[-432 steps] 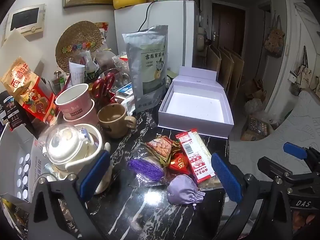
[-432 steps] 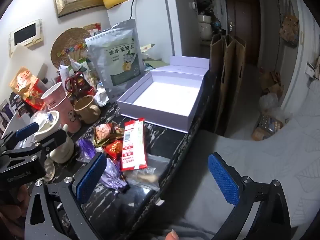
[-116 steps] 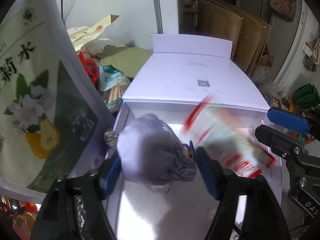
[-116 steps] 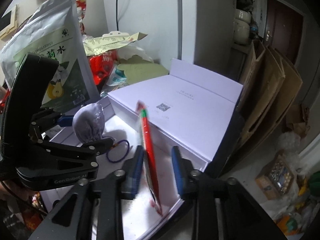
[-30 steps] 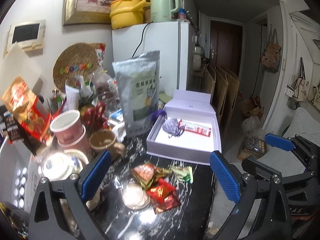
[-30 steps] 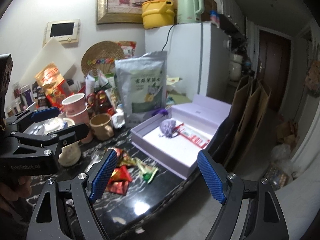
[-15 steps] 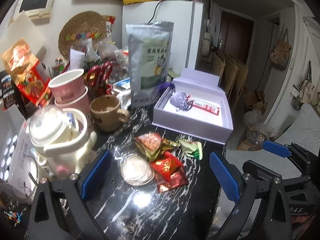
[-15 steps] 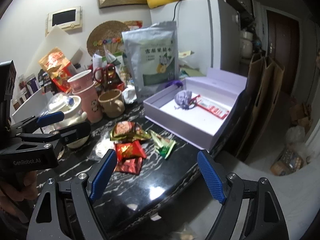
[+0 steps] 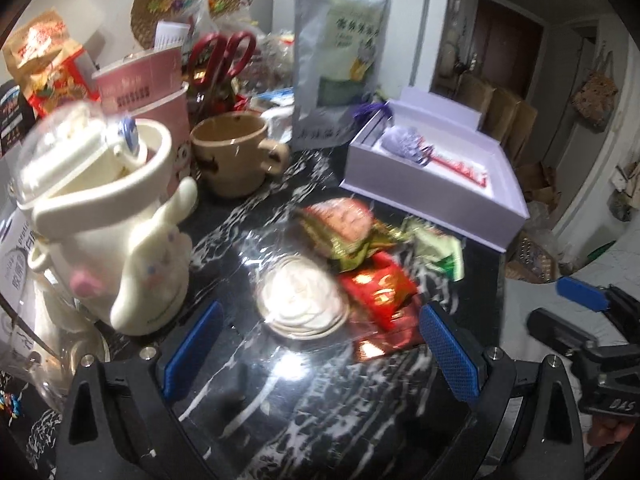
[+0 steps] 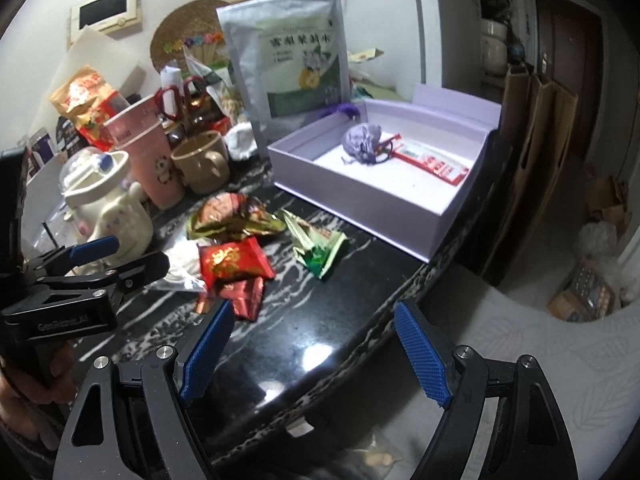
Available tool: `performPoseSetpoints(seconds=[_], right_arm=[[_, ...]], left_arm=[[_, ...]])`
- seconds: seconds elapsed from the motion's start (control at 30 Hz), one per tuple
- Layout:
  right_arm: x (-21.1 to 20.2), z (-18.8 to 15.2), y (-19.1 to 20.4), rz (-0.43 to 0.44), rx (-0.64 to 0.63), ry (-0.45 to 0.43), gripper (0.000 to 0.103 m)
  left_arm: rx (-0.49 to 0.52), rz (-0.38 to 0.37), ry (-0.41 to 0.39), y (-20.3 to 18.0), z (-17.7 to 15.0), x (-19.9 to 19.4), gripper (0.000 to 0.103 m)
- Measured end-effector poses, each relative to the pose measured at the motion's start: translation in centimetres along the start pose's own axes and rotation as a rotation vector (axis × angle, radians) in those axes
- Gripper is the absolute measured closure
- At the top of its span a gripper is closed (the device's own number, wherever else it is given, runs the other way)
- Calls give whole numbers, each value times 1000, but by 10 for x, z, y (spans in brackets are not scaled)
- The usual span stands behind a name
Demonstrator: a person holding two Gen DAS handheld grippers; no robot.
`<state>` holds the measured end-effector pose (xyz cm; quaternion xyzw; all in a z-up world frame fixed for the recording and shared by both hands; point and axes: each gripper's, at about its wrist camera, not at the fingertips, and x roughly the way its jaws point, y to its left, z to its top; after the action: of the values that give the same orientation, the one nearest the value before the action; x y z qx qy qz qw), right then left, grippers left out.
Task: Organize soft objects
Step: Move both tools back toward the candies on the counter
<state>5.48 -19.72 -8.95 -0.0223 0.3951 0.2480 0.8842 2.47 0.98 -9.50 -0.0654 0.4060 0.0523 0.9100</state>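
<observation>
Left wrist view: the left gripper occupies the lower frame, jaws wide with nothing between them, above a black marbled countertop. Centre frame holds a blurred heap of soft packets: a clear bag of white discs, a red foil packet, a green wrapper and a gold-edged snack packet. At left stands a cream character-shaped jug, with a brown mug and pink cups behind it. The lavender box sits at upper right, a purple pouch and a red-and-white sachet lying inside it. Only the side of the right gripper's body shows at the lower right edge.

Right wrist view: the right gripper spans the lower frame, jaws likewise wide and empty, over the counter's front edge. This view alone shows the box interior sharply, the pouch touching the sachet's end. The silver stand-up bag stands just behind the box. It also shows the left gripper from the side at the left edge, a person's hand on its handle, partly cut off.

Motion blur in the left view makes packet printing unreadable. A second red packet beneath the first is mostly covered in both views.
</observation>
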Motion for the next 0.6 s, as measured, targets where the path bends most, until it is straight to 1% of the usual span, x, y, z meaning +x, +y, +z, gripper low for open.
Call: performPoseSetpoints(seconds=[0.13, 0.37, 0.43, 0.5, 0.6], right_arm=[[11, 1, -4, -11, -7, 17, 20], [26, 7, -11, 1, 7, 46, 20], [30, 9, -13, 2, 10, 51, 20], [33, 10, -16, 5, 15, 56, 20], [38, 11, -18, 11, 23, 66, 20]], left_arm=[[-10, 29, 45, 4, -2, 19, 3], [-16, 81, 87, 10, 1, 42, 4], [-12, 97, 105, 12, 0, 49, 7], [-10, 97, 126, 13, 0, 55, 9], [-21, 85, 150, 14, 1, 63, 9]])
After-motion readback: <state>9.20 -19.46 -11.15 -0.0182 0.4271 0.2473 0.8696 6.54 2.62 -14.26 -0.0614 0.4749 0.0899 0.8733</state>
